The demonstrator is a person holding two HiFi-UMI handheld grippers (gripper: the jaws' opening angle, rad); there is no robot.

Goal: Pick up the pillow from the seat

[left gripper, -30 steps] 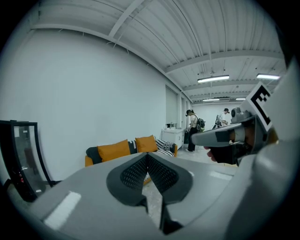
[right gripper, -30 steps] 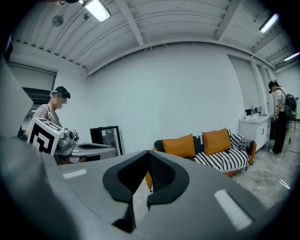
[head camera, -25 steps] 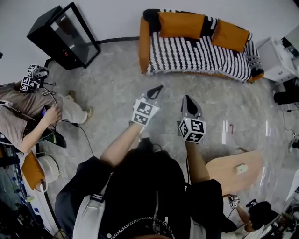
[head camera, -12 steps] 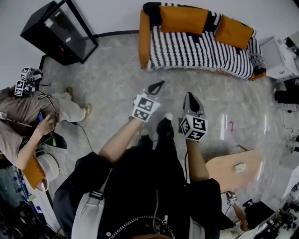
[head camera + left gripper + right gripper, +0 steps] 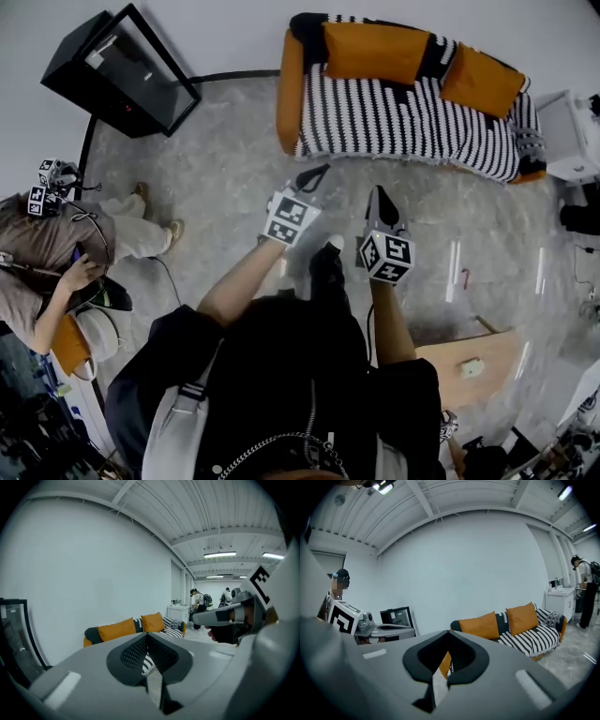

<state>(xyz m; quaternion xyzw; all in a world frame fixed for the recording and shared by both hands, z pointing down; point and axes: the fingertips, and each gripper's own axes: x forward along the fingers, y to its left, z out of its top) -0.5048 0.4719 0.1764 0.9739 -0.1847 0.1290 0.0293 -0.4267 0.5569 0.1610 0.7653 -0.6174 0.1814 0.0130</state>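
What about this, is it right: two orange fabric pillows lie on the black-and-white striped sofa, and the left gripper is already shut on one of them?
Not quite. The left gripper is shut on nothing: the left gripper view shows its jaws together and empty, short of the black-and-white striped sofa. The wide orange pillow and the squarer orange pillow both lie on it.

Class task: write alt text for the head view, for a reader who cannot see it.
From above, a person points the shut left gripper and right gripper across a grey floor at a striped sofa bearing two orange pillows, not yet reached.
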